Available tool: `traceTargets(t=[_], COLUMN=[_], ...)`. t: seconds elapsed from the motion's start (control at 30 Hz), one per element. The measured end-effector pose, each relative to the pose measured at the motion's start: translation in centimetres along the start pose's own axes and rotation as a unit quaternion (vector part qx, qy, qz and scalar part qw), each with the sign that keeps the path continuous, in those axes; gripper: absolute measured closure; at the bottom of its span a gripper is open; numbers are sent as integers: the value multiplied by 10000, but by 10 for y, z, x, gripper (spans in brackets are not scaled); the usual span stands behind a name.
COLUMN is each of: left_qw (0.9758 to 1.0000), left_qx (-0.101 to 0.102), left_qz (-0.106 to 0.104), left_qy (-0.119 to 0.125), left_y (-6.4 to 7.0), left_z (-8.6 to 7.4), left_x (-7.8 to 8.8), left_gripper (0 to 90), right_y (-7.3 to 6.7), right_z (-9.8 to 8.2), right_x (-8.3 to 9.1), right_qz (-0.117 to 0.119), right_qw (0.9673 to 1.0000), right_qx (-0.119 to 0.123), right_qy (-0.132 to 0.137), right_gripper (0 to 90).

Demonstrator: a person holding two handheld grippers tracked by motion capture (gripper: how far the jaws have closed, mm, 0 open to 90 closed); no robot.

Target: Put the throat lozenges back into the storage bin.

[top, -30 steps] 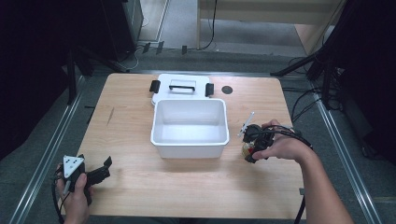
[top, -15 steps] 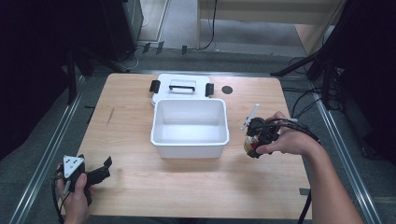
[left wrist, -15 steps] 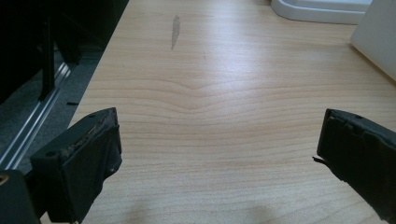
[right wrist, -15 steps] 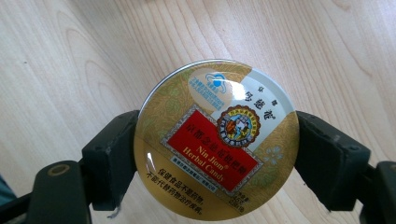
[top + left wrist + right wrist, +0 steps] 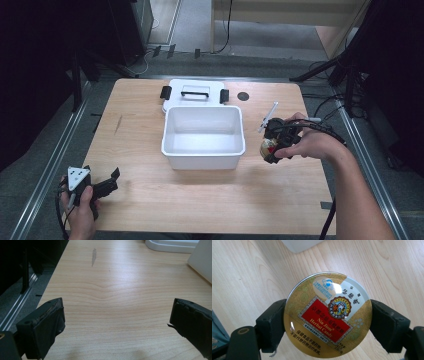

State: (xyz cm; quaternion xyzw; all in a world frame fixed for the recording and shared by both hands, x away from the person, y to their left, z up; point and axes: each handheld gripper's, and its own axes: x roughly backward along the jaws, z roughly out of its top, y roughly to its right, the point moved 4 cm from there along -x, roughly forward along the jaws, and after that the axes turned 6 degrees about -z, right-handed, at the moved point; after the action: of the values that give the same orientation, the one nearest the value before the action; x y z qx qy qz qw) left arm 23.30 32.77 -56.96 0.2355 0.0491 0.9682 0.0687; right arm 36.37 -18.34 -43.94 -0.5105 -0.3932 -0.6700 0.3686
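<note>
A round gold candy tin [image 5: 327, 314] with a red label sits clamped between the two black jaws of my right gripper [image 5: 327, 326], held above the wooden table. In the high view that right gripper [image 5: 270, 145] with the tin [image 5: 268, 146] hangs just right of the white bin [image 5: 203, 156], in the person's right hand. My left gripper [image 5: 111, 181] rests near the table's front left corner, jaws spread wide. The left gripper view shows the left gripper [image 5: 117, 320] with bare wood between its jaws.
The bin's white lid [image 5: 196, 92] with a handle and black clips lies behind the bin. A small dark round mark [image 5: 243, 96] sits at the back right of the table [image 5: 200, 205]. A grey smear [image 5: 94, 255] marks the wood on the left.
My right gripper has lifted the candy tin higher off the table and drifted slightly toward the bin. The left gripper has stayed where it was.
</note>
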Motion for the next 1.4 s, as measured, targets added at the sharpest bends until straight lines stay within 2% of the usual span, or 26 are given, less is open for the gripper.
traceTargets(t=[0.33, 0.83, 1.4], left_qw=[10000, 10000, 10000], left_qx=[6, 33, 4], left_qz=[3, -11, -4], left_qy=[-3, 18, 8], left_y=[0, -1, 0], left_z=[0, 0, 0], left_x=[0, 0, 0], left_gripper=[2, 2, 2], right_y=[2, 4, -1], right_z=[10, 29, 54], right_x=[15, 40, 45], right_qz=[-45, -131, -155], right_qw=[10000, 9998, 9991], right_qx=[15, 176, 384], right_qy=[-22, 9, 26], right_gripper=[208, 208, 209])
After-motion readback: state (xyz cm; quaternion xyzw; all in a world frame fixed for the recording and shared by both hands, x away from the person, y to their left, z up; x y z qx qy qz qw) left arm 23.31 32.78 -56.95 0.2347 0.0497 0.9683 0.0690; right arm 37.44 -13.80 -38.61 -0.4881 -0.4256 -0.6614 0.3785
